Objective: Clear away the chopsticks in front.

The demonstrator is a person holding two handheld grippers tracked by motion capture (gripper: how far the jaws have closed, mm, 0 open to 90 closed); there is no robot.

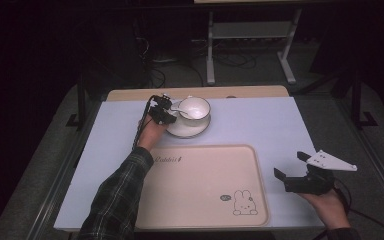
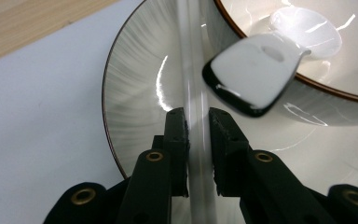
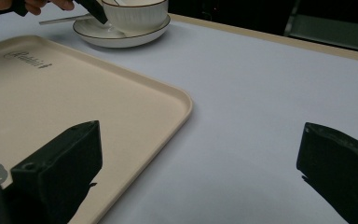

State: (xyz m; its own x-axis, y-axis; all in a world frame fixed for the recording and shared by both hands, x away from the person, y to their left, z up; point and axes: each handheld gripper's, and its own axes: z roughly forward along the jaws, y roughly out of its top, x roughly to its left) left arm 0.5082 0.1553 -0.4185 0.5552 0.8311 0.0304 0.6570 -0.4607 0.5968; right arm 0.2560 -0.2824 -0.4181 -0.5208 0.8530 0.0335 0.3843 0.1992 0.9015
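Observation:
A white bowl [image 1: 196, 106] with a brown rim stands on a saucer [image 1: 187, 131] at the back of the table. A white ceramic spoon [image 2: 256, 74] lies in the bowl [image 2: 354, 46], its handle end sticking out over the rim. My left gripper [image 1: 169, 116] is at the saucer's left side. In the left gripper view it [image 2: 196, 112] is shut on a thin silvery stick [image 2: 186, 46] that runs over the saucer [image 2: 135, 84]. My right gripper [image 1: 290, 165] is held open just right of the beige tray [image 1: 200, 185], nothing between its jaws [image 3: 199, 133].
The tray [image 3: 51, 93] bears a rabbit drawing and lies at the table's front centre. A pale cover [image 1: 260, 125] spreads over the table, with a wooden strip along the far edge. Behind the table are a metal frame and cables on the floor.

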